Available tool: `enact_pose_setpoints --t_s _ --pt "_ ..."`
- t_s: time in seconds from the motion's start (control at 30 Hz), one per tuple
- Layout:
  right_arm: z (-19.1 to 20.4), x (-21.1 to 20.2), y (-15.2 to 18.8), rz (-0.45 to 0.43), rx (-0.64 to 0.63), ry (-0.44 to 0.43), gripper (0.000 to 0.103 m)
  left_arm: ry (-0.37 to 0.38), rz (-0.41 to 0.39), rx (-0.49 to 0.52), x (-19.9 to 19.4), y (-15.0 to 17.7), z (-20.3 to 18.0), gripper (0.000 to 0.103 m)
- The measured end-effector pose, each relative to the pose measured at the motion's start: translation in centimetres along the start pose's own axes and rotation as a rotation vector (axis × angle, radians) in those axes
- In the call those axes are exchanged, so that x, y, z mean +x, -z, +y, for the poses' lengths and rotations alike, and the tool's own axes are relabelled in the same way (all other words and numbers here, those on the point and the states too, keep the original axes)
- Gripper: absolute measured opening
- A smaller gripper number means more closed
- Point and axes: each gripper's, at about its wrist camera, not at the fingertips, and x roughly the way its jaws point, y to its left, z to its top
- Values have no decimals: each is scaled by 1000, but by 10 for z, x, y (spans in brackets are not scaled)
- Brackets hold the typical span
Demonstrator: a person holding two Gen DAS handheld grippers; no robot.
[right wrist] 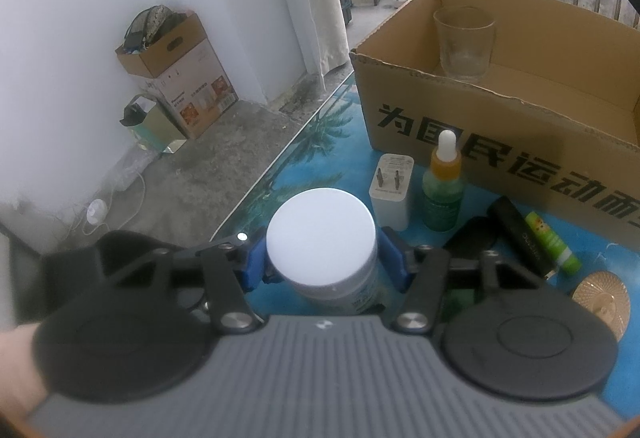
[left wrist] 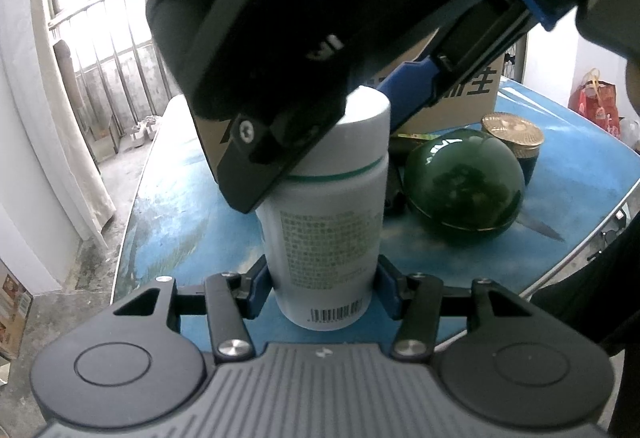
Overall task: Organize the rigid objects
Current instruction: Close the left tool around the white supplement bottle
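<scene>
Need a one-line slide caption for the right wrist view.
Right gripper closed around white bottle's cap; behind, a cardboard box holding a glass.

— What sits between the right tool's (right wrist: 322, 260) blue fingers (right wrist: 394, 256)?

— A white-capped bottle (right wrist: 322, 240), upright on the blue desk (right wrist: 320, 142), a pad at each side of the cap.

— And beyond it?

— A white plug (right wrist: 390, 190), a dropper bottle (right wrist: 443, 184), then a cardboard box (right wrist: 500, 142) (a clear glass (right wrist: 464, 42) stands inside).
</scene>
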Motion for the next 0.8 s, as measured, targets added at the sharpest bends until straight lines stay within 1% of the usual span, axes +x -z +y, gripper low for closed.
enact_pose_setpoints --t_s 0.13,0.2,0.23,0.3,0.4,0.43,0.47,0.53,0.8 --pt "-1 0 0 -4 7 -3 56 0 6 0 0 -2 -1 55" --pt "-1 -1 0 -4 7 -5 56 -1 -9 4 -2 -3 -1 59" --pt "-1 -1 0 -3 6 -5 56 -1 -18 7 -4 -3 -2 64" --pt "-1 -1 1 -4 5 -5 56 -3 -35 14 -7 -5 -3 66" --pt "-1 -1 1 -4 5 -5 56 -5 -39 15 -8 -6 -3 66" --pt "-1 -1 1 -4 4 -5 56 -5 -39 14 -8 -6 -3 65" --pt "-1 -1 1 -4 5 -5 56 -5 -40 10 -8 -6 -3 58" --pt "0 -1 1 -4 5 -4 56 -5 -45 -2 -9 -6 -1 55" --pt "-1 -2 2 -5 6 -3 56 0 -50 -15 -11 -4 3 54"
